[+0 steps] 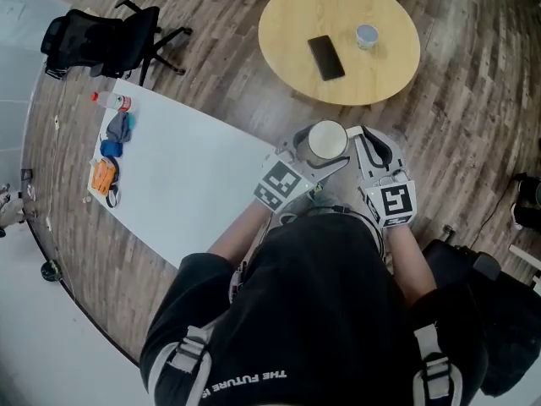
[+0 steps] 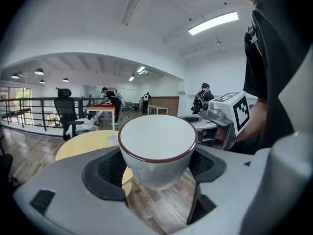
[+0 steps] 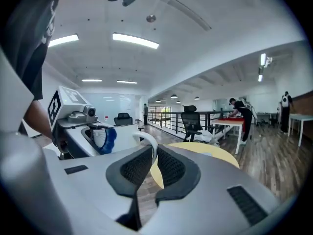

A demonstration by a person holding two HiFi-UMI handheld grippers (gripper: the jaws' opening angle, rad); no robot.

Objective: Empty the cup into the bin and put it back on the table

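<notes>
A white cup [image 1: 327,139] with a dark red rim is held upright in the air in front of the person, over the wooden floor near the round table. My left gripper [image 1: 317,156] is shut on its body, a pad pressing each side [image 2: 157,148]. Nothing shows inside the cup. My right gripper [image 1: 359,139] comes in from the right, and its jaws stand almost together on the cup's white handle [image 3: 149,143]. A grey shape [image 1: 334,197] lies below the grippers, mostly hidden; I cannot tell what it is.
A round wooden table [image 1: 279,32] stands just beyond the cup, with a black phone [image 1: 325,57] and a small bowl [image 1: 367,35] on it. A long white table [image 1: 186,184] lies left, with small items [image 1: 110,155] at its far end. A black office chair [image 1: 101,41] stands beyond.
</notes>
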